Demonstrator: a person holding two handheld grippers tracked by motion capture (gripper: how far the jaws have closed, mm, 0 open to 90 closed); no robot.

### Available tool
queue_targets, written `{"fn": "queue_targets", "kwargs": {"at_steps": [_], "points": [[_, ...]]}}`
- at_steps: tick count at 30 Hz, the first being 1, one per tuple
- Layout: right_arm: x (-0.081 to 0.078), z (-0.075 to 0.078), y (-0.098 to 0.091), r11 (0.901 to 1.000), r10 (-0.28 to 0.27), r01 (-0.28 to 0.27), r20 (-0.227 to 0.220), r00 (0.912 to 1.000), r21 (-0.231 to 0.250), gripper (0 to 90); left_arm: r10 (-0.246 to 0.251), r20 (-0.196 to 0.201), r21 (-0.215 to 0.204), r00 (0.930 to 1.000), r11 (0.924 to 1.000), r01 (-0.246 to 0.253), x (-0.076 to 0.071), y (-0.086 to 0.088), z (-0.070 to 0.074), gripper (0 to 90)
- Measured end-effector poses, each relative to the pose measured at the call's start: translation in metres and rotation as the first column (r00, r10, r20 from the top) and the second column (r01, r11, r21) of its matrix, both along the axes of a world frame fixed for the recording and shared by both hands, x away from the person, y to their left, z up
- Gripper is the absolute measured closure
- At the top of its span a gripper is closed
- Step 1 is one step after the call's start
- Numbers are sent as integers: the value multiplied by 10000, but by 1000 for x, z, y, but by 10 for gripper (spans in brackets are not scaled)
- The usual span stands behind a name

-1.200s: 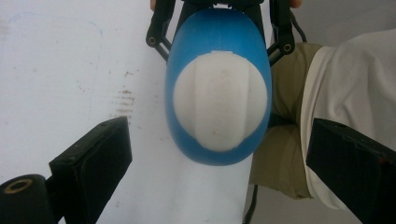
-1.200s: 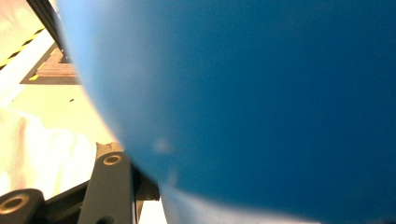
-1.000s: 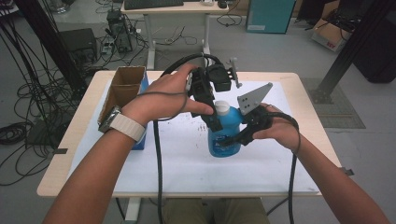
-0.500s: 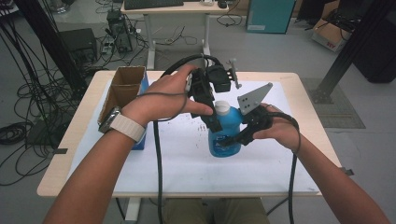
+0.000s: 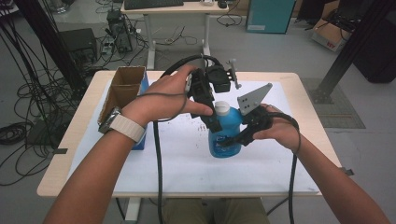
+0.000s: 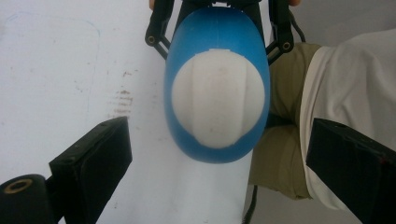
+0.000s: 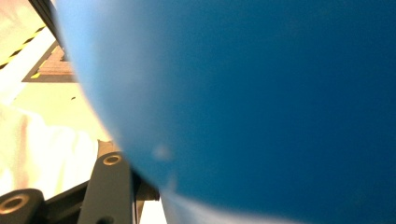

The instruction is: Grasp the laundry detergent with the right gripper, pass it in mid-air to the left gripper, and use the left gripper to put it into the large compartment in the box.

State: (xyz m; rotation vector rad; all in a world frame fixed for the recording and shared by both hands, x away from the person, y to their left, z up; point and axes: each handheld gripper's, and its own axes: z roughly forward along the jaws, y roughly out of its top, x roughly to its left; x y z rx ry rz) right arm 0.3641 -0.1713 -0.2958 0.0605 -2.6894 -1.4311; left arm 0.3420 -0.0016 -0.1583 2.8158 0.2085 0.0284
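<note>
Open cardboard box [image 5: 122, 91] at the counter's [image 5: 299, 84] left edge, well apart from the bottle [image 5: 225, 135]; nothing between them but white sheet [image 5: 182, 158]. Bottle upright near the counter's middle, long axis vertical, cap [image 5: 222, 108] pointing up. Blue body, oval seen from above, white ribbed cap. Right tool [image 5: 233, 140] clenched on the bottle's body. Left tool [image 6: 219, 154] poised above the cap, jaws spread wide, touching nothing.

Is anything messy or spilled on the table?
Nothing is spilled. The blue bottle stands upright with its white cap on. The white table cover has small brownish smudges beside the bottle, which look like old stains.
</note>
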Motion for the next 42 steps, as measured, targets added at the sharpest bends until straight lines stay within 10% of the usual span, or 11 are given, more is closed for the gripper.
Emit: {"fn": "queue_targets", "kwargs": {"at_steps": [42], "points": [[0,0,1,10000,-4,4,-31,10000,-33,434,42,-40,-2,10000,10000,-42,0,-2,-2,71]]}}
